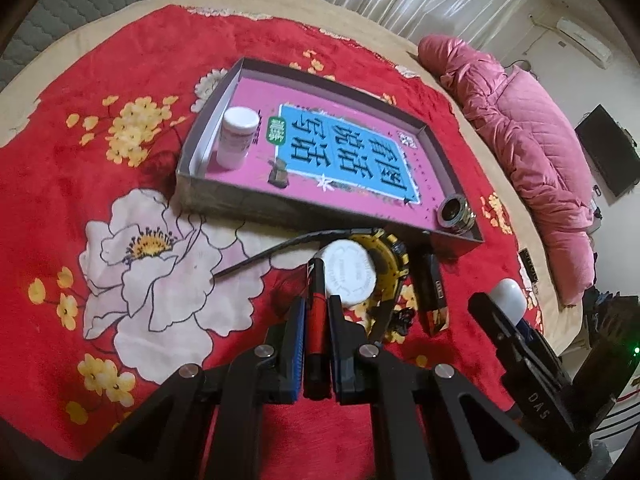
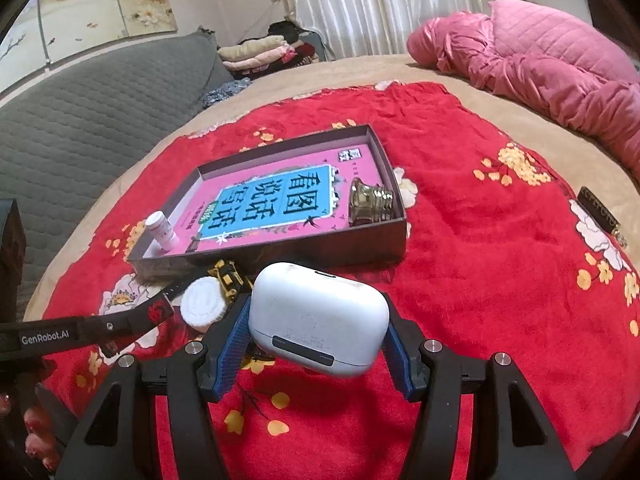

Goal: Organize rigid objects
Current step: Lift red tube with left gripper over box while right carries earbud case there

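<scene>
Your left gripper (image 1: 316,320) has its fingers closed on a red and black cylindrical battery (image 1: 317,320), held just above the red floral blanket (image 1: 100,240) beside a white round lid (image 1: 350,276) and a yellow and black watch (image 1: 394,264). Your right gripper (image 2: 316,332) clamps a white earbud case (image 2: 318,318) between its blue pads. Just ahead lies a shallow cardboard tray (image 2: 280,250) lined in pink, with a white bottle (image 2: 160,230) in one near corner and a glass jar (image 2: 370,200) in the other.
</scene>
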